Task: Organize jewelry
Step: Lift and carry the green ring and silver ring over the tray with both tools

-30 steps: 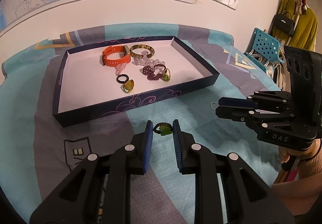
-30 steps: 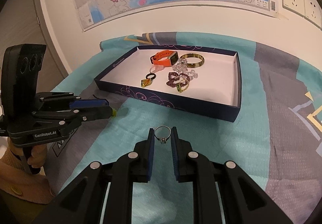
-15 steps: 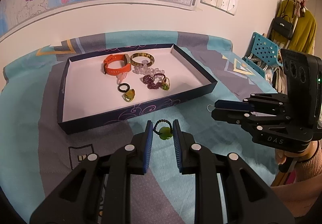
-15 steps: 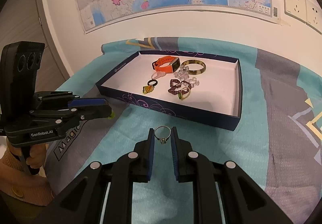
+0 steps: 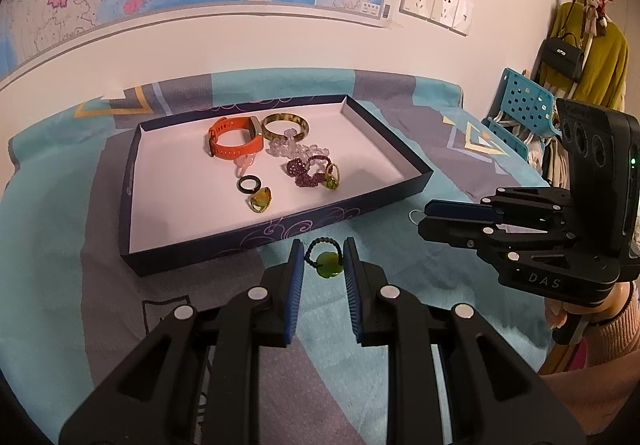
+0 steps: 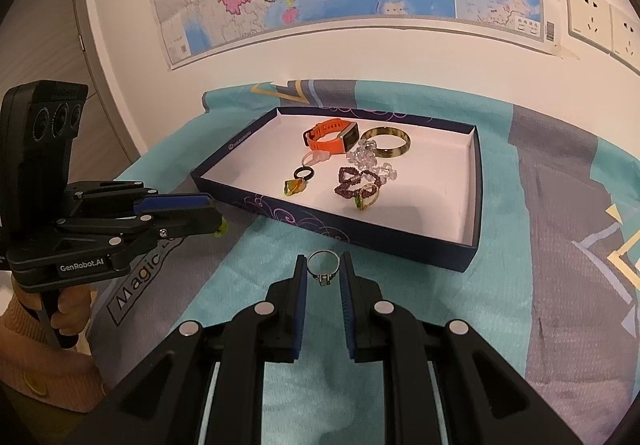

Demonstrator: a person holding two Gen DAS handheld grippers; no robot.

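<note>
My left hand-held gripper [image 5: 323,263] is clenched on a ring with a green stone [image 5: 327,264], pinched between the blue pads; my right hand-held gripper [image 6: 323,272] is clenched on a thin silver ring [image 6: 323,265]; both rings hang in the air just in front of the near wall of the dark blue box [image 5: 248,239]; I think the job now is to carry each ring over that wall and set it down on a bare white spot, so I should lift a little first, keep the squeeze soft and let go low, not on top of the orange watch band [image 5: 234,139], the brown bangle [image 5: 285,125] or the purple beads [image 5: 308,171] farther back; compared with a second ago, the box looks closer and both rings are held the same way.
</note>
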